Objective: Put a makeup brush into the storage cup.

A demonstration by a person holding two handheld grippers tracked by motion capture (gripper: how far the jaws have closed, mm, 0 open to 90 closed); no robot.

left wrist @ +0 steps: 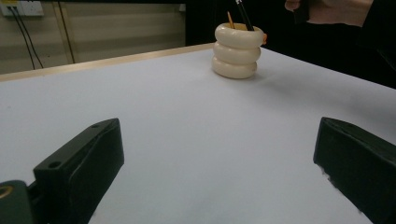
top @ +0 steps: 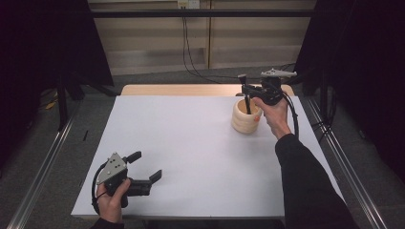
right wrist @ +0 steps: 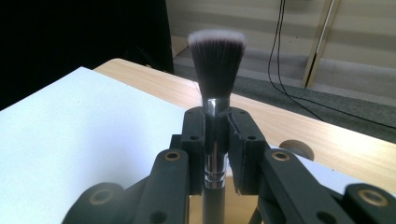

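Note:
A cream ribbed holder stands on the white table top at the far right. Directly above it, my right gripper is shut on a makeup brush whose handle reaches down into the holder. In the right gripper view the jaws of the right gripper clamp the silver collar of the brush, with its dark, white-tipped bristles pointing up. My left gripper rests open near the front left edge with nothing in it. From the left gripper, the holder is far off and an orange stick stands in it.
A strip of bare wood runs along the table's far edge. Metal rails flank both sides of the table, and cables hang down the back wall.

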